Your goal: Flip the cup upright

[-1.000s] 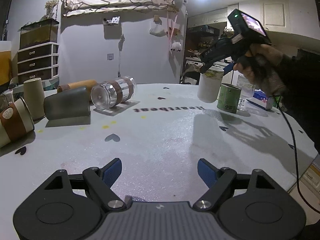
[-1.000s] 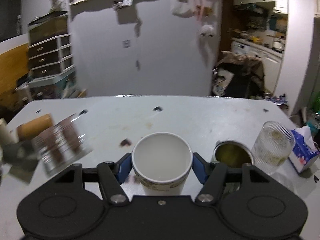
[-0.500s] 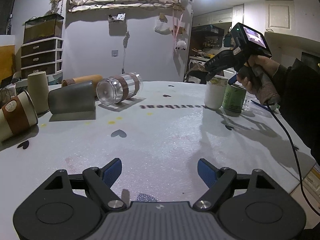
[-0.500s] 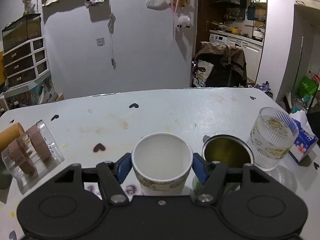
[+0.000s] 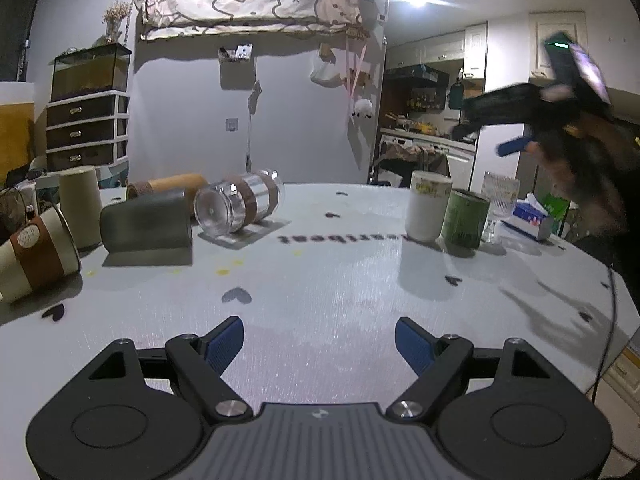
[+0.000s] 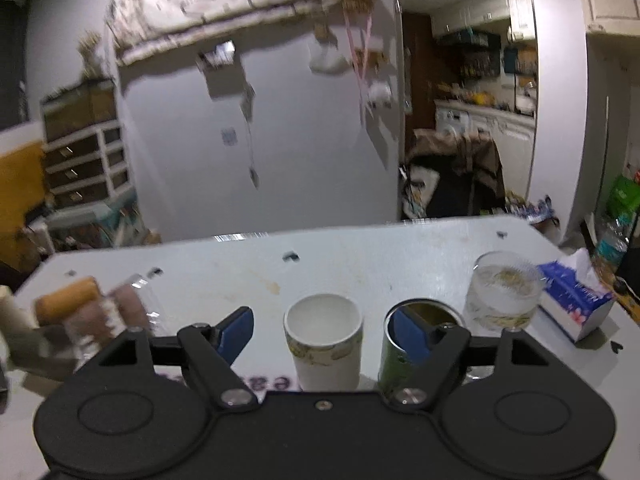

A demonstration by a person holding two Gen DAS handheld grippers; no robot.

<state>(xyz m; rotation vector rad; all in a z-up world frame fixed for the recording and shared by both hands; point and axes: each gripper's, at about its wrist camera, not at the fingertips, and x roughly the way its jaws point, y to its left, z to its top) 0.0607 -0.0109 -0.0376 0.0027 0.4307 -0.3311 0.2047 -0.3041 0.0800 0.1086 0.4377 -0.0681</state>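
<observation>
While the white paper cup with a leafy band [image 6: 323, 338] stands upright near the table's [image 5: 340, 280] far right edge, just beside a green tin can [image 6: 404, 354] | right tongs [image 6: 324, 330] wide open, empty, above it | left tongs [image 5: 319, 342] wide open, empty.

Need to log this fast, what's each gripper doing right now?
Left gripper: open, empty.
Right gripper: open, holding nothing; white cup stands upright, free between its fingers.

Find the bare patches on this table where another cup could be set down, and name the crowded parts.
Bare: the table middle, between the clear tumbler and the white cup. Crowded: left edge with lying cups; right, white cup, green cup, glass.
</observation>
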